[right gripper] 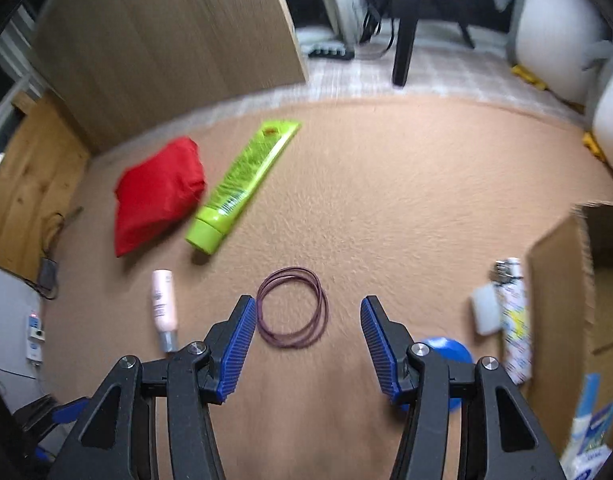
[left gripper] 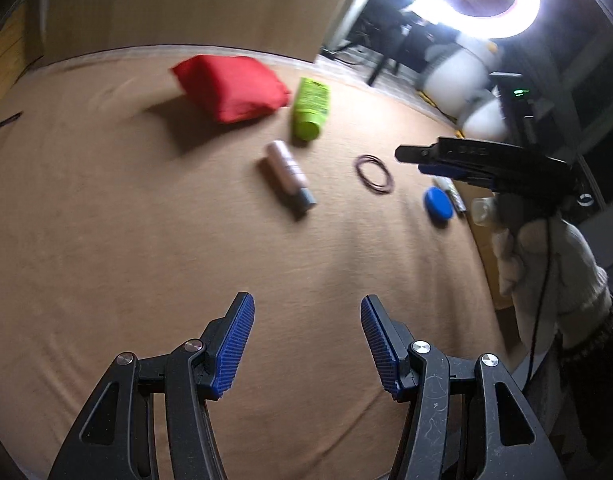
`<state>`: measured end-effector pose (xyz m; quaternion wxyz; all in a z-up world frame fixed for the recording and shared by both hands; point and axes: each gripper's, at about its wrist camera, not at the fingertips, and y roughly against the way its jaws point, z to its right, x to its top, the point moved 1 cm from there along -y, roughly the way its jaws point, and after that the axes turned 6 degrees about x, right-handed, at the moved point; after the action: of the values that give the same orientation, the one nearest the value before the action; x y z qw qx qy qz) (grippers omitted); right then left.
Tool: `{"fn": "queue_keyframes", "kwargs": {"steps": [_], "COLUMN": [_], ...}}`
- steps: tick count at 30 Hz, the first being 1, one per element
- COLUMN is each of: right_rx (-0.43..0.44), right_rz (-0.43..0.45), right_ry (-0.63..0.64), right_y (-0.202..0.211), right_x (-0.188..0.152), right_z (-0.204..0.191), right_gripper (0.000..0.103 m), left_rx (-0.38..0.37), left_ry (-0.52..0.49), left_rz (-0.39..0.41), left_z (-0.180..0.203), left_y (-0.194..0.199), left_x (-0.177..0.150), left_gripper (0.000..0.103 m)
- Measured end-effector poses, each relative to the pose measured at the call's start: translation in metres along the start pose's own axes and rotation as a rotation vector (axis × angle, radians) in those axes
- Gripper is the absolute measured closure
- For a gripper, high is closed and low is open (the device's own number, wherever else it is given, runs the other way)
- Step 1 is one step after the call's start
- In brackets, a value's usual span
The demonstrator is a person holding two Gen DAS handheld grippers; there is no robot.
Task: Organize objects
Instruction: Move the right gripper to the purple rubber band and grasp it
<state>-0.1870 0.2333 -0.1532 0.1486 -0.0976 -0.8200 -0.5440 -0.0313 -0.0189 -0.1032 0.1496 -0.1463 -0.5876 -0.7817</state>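
On the tan cloth-covered worktop [left gripper: 146, 240], as the left wrist view shows it, the left gripper [left gripper: 307, 316] hovers with its blue ribbed pads spread wide and nothing between them. Ahead lie a red fabric pouch [left gripper: 232, 86], plump and creased, and just beside it a lime-green tube [left gripper: 311, 108]. Nearer, a pale pink bottle [left gripper: 288, 174] with a grey cap lies on its side. To its right sits a coil of thin maroon bands [left gripper: 374, 174], then a blue round disc [left gripper: 438, 204]. The right gripper [left gripper: 422, 160] enters from the right edge, held by a white-gloved hand [left gripper: 546, 264]; from this angle its opening cannot be judged.

Over the same cloth [right gripper: 386, 200], the right wrist view shows the right gripper [right gripper: 307, 316] empty, jaws wide apart. The maroon bands [right gripper: 293, 307] lie flat just ahead of and between the pads, nearer the left one. The green tube [right gripper: 242, 184] lies diagonally, cap toward the camera, touching or almost touching the red pouch [right gripper: 156, 196]. The pink bottle [right gripper: 163, 308] lies to the left. The blue disc [right gripper: 446, 350] is partly hidden behind the right finger. A patterned white tube [right gripper: 514, 320] lies against a cardboard box [right gripper: 558, 300].
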Motion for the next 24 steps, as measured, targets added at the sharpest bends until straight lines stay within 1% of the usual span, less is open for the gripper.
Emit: {"fn": "queue_keyframes", "kwargs": {"steps": [4, 6, 12, 16, 18, 20, 22, 24], "right_rx": [-0.025, -0.034, -0.097, -0.133, -0.164, -0.187, -0.193, -0.191], "right_rz": [-0.064, -0.072, -0.116, -0.141, -0.147, -0.149, -0.149, -0.147], "right_ry": [-0.012, -0.005, 0.071, 0.146, 0.188, 0.210, 0.215, 0.215], "right_y": [-0.024, -0.029, -0.037, -0.040, -0.042, -0.042, -0.040, -0.038], "right_x": [0.009, 0.012, 0.013, 0.008, 0.004, 0.002, 0.001, 0.001], "right_z": [-0.001, -0.002, -0.017, -0.029, -0.034, -0.035, -0.033, -0.031], "right_gripper": [0.053, 0.052, 0.052, 0.052, 0.055, 0.062, 0.076, 0.086], "left_rx": [0.012, 0.014, 0.011, 0.002, -0.002, -0.006, -0.007, -0.007], "left_ry": [0.026, 0.040, 0.053, 0.049, 0.046, 0.043, 0.040, 0.038], "left_rz": [0.010, 0.010, 0.008, 0.008, 0.007, 0.006, 0.006, 0.003], "left_z": [-0.016, -0.025, -0.031, -0.030, -0.029, -0.028, -0.026, -0.025], "left_y": [0.008, 0.011, 0.010, 0.009, 0.008, 0.007, 0.006, 0.004], "left_x": [-0.005, -0.008, -0.008, -0.007, -0.006, -0.005, -0.005, -0.004], "left_gripper": [0.043, 0.043, 0.043, 0.043, 0.043, 0.043, 0.043, 0.043]}}
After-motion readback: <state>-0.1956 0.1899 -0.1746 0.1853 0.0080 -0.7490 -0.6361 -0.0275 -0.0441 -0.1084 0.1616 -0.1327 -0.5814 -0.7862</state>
